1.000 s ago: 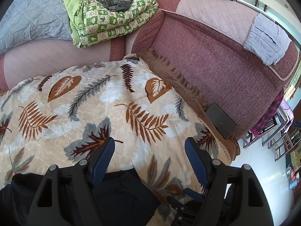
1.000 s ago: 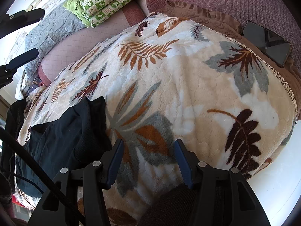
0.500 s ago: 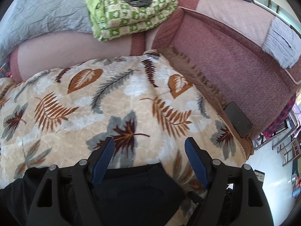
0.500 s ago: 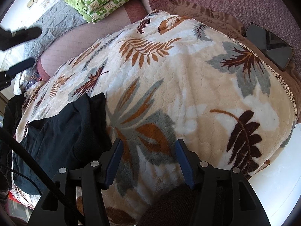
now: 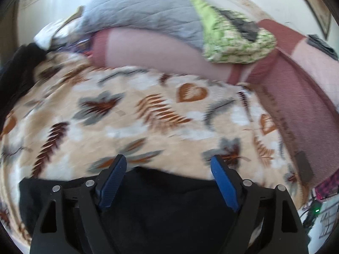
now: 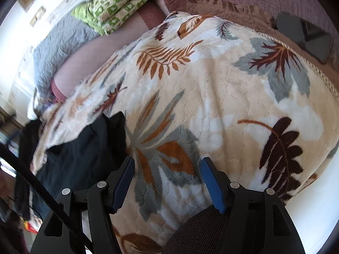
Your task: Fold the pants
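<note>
The black pants (image 5: 165, 201) lie bunched on the leaf-patterned blanket (image 5: 148, 114) at the near edge. My left gripper (image 5: 168, 165) is open and empty, hovering right over the pants' far edge. The left wrist view is blurred by motion. In the right wrist view the pants (image 6: 84, 154) lie at the left on the blanket (image 6: 222, 97). My right gripper (image 6: 167, 169) is open and empty above bare blanket, just right of the pants.
A maroon sofa (image 5: 296, 97) backs the blanket. A green patterned quilt (image 5: 235, 42) and a grey quilt (image 5: 144, 14) lie behind. A dark phone (image 6: 305, 36) rests by the sofa arm. A black cable (image 6: 31, 182) crosses the right view's left.
My left gripper has swung left and back over the pants, so more black cloth fills its view. The right gripper has barely moved. Both stay open.
</note>
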The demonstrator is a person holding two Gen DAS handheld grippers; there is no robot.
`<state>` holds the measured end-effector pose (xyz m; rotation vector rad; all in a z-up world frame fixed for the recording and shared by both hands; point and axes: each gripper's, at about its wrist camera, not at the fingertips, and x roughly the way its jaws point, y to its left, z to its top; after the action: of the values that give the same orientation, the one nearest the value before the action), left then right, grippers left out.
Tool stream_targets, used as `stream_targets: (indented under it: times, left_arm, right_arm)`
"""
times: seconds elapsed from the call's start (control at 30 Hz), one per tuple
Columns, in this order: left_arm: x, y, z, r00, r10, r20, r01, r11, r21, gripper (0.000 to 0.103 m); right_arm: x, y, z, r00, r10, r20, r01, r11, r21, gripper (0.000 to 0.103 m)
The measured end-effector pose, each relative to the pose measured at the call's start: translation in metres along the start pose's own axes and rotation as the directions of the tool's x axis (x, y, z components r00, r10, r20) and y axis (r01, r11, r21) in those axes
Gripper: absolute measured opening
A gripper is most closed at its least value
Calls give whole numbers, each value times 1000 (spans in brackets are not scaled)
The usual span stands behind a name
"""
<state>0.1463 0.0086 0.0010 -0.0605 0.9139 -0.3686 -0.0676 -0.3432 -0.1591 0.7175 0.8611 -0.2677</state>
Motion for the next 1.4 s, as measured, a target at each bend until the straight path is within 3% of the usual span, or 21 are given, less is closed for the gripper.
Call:
stream_targets:
  times: [0.1, 0.33, 0.37, 0.43, 0.47, 0.5, 0.67, 0.87, 1.0, 1.13, 1.27, 1.33, 1.4]
  left_arm:
    - [12, 35, -11, 998, 33, -53, -36, 997, -64, 81]
    - [76, 51, -28, 981, -39, -192, 21, 996, -91, 76]
    - [83, 49, -29, 980, -40, -196, 25, 997, -78, 69]
    - [105, 45, -30, 976, 5, -218, -11, 1000, -27, 34]
    - [114, 46, -31, 972, 34, -231, -38, 999, -11, 10]
    - [122, 47, -31, 970, 53, -238, -54, 999, 2, 6]
    - [132, 48, -13, 978, 65, -200, -61, 998, 30, 5]
    - [161, 49, -6, 973, 117, -197, -107, 992, 61, 5]
    - [162, 55, 0, 978, 105, -182, -107, 994, 3, 5]
    - [167, 62, 3, 977, 120, -176, -126, 992, -22, 5]
    - [170, 55, 3, 974, 161, -157, -161, 987, 15, 5]
    - [172, 51, 3, 973, 180, -141, -177, 984, 34, 5]
    - [174, 47, 4, 969, 205, -139, -199, 978, 58, 5]
  right_arm:
    - [0, -4, 2, 1000, 25, -1, -25, 999, 29, 71]
    - [1, 5, 0, 1000, -22, -4, 22, 1000, -9, 71]
    - [0, 4, 0, 1000, -25, 0, 25, 1000, -7, 71]
    - [0, 2, 0, 1000, -31, 5, 31, 1000, 2, 71]
    - [0, 2, 0, 999, -33, 5, 33, 999, 5, 71]
    - [0, 2, 0, 999, -35, 4, 35, 999, 4, 71]
    - [2, 6, -1, 998, -65, -2, 64, 998, -24, 71]
    - [3, 7, 0, 997, -74, -6, 74, 997, -23, 71]
    - [-5, 16, 6, 993, -120, 22, 121, 991, -59, 71]
    - [-9, 55, 28, 997, -45, 68, 56, 984, -167, 71]
    - [29, 101, 44, 1000, 0, -16, -4, 959, -283, 70]
    - [56, 121, 46, 995, -91, -37, 71, 925, -373, 59]
    - [87, 124, 50, 968, -246, -43, 208, 889, -408, 62]
